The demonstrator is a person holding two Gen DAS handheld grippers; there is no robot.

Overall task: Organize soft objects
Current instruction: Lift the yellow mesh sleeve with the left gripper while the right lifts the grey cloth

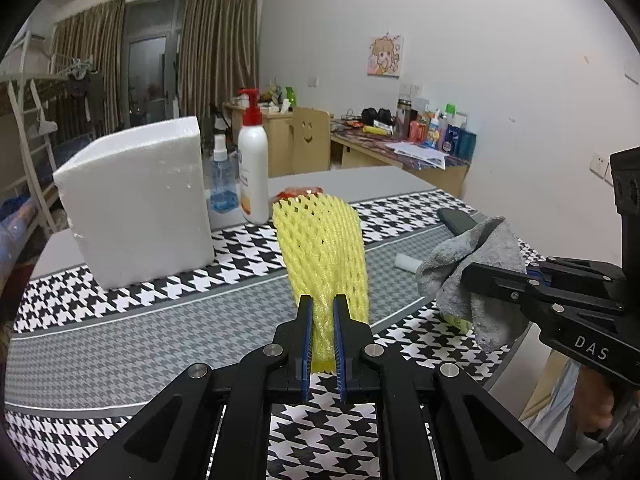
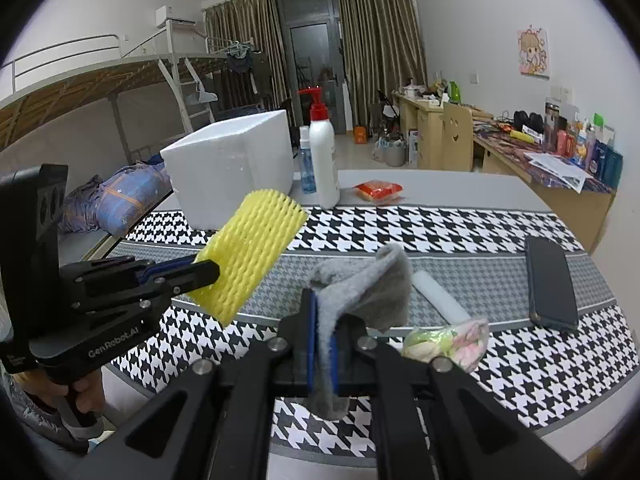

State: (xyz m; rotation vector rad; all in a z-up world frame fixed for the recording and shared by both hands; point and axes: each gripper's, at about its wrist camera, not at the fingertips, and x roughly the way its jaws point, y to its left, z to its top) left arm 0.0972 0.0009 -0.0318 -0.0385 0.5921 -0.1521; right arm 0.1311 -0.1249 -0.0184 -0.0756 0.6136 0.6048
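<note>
Left wrist view: the left gripper [image 1: 322,320] has its fingers [image 1: 306,332] clamped on the lower end of the yellow foam net [image 1: 322,248], which stands up off the desk [image 1: 120,340] in the air. Right wrist view: the right gripper [image 2: 323,336] has its fingers [image 2: 311,332] clamped on a fold of the grey cloth [image 2: 366,288], also lifted clear of the desk.

Surroundings:
- white foam box [image 1: 136,200], upright at the far left of the desk
- white pump bottle [image 1: 253,160] and blue spray bottle [image 1: 221,184], just beside the box
- orange packet [image 2: 378,191], behind the patterned runner
- dark phone [image 2: 551,284], flat at the right
- white foam roll [image 2: 440,300] and a clear bag of pastel items [image 2: 448,342], near the right gripper

Both grippers point down at a shallow slant, side by side. A hand [image 2: 86,396] grips the left gripper's handle
</note>
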